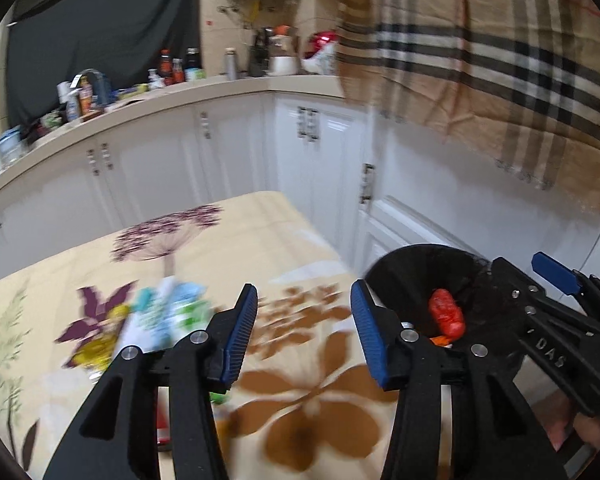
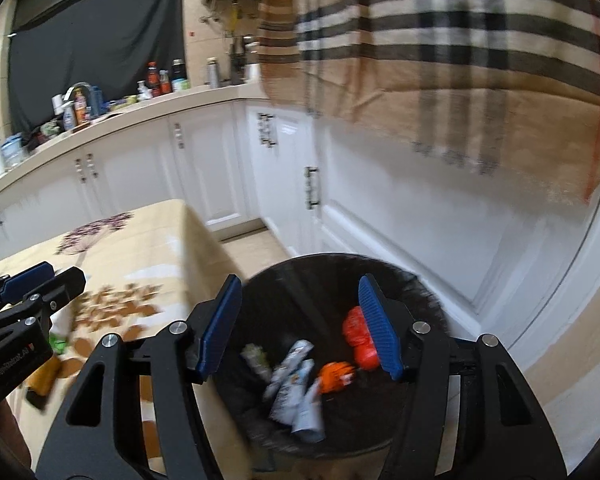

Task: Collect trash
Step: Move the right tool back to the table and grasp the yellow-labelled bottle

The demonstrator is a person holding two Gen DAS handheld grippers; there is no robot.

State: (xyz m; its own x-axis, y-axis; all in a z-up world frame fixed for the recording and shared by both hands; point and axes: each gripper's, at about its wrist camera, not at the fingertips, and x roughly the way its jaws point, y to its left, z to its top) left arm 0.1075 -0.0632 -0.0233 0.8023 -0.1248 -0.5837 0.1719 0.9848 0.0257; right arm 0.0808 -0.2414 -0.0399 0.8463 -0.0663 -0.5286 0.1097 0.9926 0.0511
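My left gripper is open over the flowered tablecloth, with nothing between its blue pads. To its left lie a blurred white, blue and green packet and a yellow wrapper. A green scrap shows under its left finger. My right gripper stands open above the black bin, holding nothing. Inside the bin lie a red wrapper, an orange wrapper and blurred white packets. The left wrist view shows the bin beside the table's right edge, with the red wrapper inside.
White cabinets run behind the table and the bin, under a counter crowded with bottles. A plaid cloth hangs at the upper right. Bare floor lies between the table corner and the cabinets.
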